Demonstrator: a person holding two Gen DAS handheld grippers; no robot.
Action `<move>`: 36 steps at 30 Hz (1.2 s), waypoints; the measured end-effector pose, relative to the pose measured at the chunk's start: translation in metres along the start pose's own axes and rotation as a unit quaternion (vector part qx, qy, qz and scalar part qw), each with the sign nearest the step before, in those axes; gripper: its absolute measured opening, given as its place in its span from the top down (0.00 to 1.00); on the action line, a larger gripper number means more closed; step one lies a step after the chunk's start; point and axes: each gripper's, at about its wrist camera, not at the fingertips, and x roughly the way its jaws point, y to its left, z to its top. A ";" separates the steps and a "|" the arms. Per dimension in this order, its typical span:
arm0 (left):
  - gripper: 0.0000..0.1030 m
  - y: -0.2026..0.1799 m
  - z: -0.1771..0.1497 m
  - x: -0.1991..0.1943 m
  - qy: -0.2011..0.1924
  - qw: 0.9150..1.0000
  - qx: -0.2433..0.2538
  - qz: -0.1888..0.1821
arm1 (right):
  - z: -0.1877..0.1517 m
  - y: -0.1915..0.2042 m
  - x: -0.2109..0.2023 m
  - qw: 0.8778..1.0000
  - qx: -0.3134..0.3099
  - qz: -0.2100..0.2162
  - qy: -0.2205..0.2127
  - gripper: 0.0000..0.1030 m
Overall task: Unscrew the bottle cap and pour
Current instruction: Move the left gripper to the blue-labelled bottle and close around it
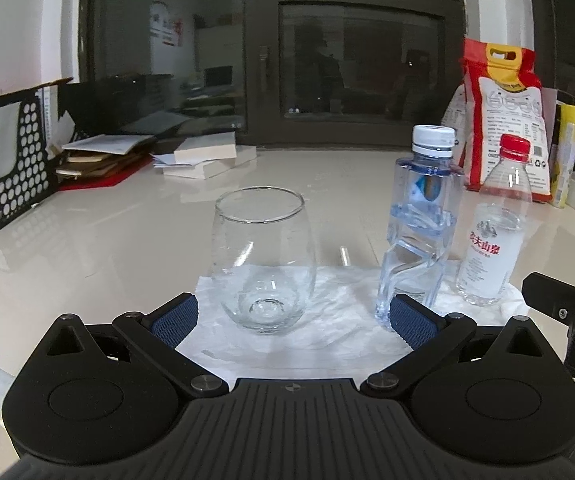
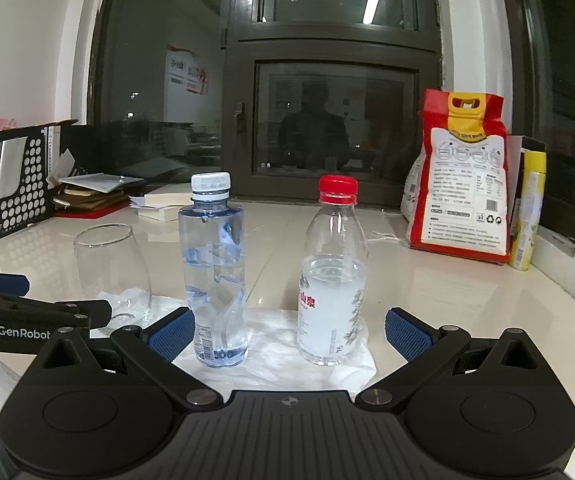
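- Two bottles were seen upright on a white tissue (image 2: 279, 344): a white-capped bottle (image 2: 215, 276) and, just beside it, a red-capped bottle (image 2: 333, 280), both caps still screwed on.
- An empty glass (image 1: 263, 264) was placed to the left of the bottles, on the tissue's edge.
- The left gripper (image 1: 293, 320) was held with fingers spread, nothing between them; the glass lay directly ahead.
- The right gripper (image 2: 289, 334) was likewise spread wide, facing both bottles.
- The approach step was judged in hand; next, one bottle body would need clamping and its cap twisting.
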 end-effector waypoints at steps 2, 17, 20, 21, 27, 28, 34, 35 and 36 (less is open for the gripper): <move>0.00 -0.001 0.000 0.000 -0.001 1.000 0.002 -0.003 | -0.001 -0.002 -0.001 1.000 0.001 -0.003 0.000 0.00; 0.00 -0.036 0.006 0.013 -0.034 0.997 0.043 -0.061 | -0.009 -0.034 -0.012 0.999 0.020 -0.038 0.005 0.00; 0.00 -0.045 0.009 0.019 -0.040 0.995 0.054 -0.073 | -0.011 -0.040 -0.014 0.999 0.024 -0.046 0.006 0.00; 0.02 -0.049 0.010 0.022 -0.042 0.995 0.057 -0.077 | -0.012 -0.043 -0.015 0.998 0.025 -0.049 0.007 0.00; 0.11 -0.066 0.013 0.036 -0.046 0.992 0.072 -0.093 | -0.015 -0.053 -0.019 0.998 0.030 -0.062 0.009 0.00; 0.13 -0.068 0.013 0.038 -0.044 0.992 0.071 -0.094 | -0.016 -0.055 -0.019 0.997 0.031 -0.064 0.010 0.00; 0.18 -0.073 0.015 0.053 -0.048 0.992 0.061 -0.103 | -0.019 -0.062 -0.021 0.996 0.033 -0.076 0.014 0.00; 0.21 -0.074 0.015 0.056 -0.050 0.992 0.059 -0.104 | -0.019 -0.062 -0.022 0.996 0.034 -0.077 0.014 0.00; 0.23 -0.074 0.015 0.058 -0.052 0.991 0.057 -0.105 | -0.019 -0.062 -0.021 0.996 0.033 -0.077 0.015 0.00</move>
